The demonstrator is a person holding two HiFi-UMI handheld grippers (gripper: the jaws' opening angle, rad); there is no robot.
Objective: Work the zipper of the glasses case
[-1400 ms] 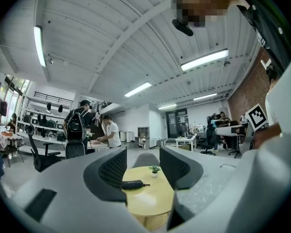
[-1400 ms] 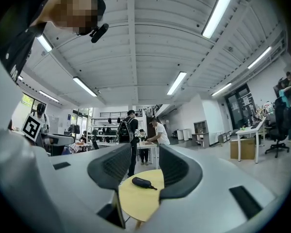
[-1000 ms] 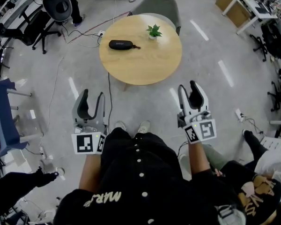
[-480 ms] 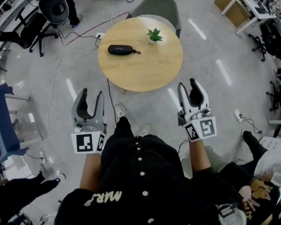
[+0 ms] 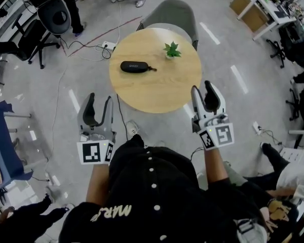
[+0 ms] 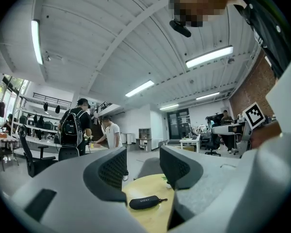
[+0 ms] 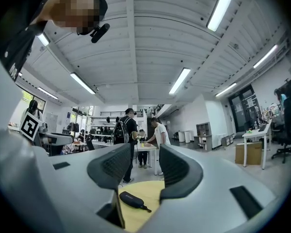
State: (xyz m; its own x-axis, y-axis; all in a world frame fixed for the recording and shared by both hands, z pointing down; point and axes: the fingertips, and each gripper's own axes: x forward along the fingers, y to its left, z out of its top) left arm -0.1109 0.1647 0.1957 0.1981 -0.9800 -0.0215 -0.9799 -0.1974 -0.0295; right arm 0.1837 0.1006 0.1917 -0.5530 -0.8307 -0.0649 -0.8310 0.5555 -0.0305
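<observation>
The near half of the round table (image 5: 159, 92), centre of the head view, is bare wood and open from the lower edge. The glasses case (image 5: 135, 67) lies at upper left of the top. A small plant (image 5: 172, 49) stands at upper right, well apart from the case. A grey chair (image 5: 175, 11) closes the upper rim. The left gripper (image 5: 99, 100) and right gripper (image 5: 202, 89) hang short of the lower rim, jaws apart.

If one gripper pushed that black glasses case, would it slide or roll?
Probably slide: the glasses case lies flat and long on the smooth round table. It looks small, so likely light. Pushed near one end, it may swivel.
</observation>
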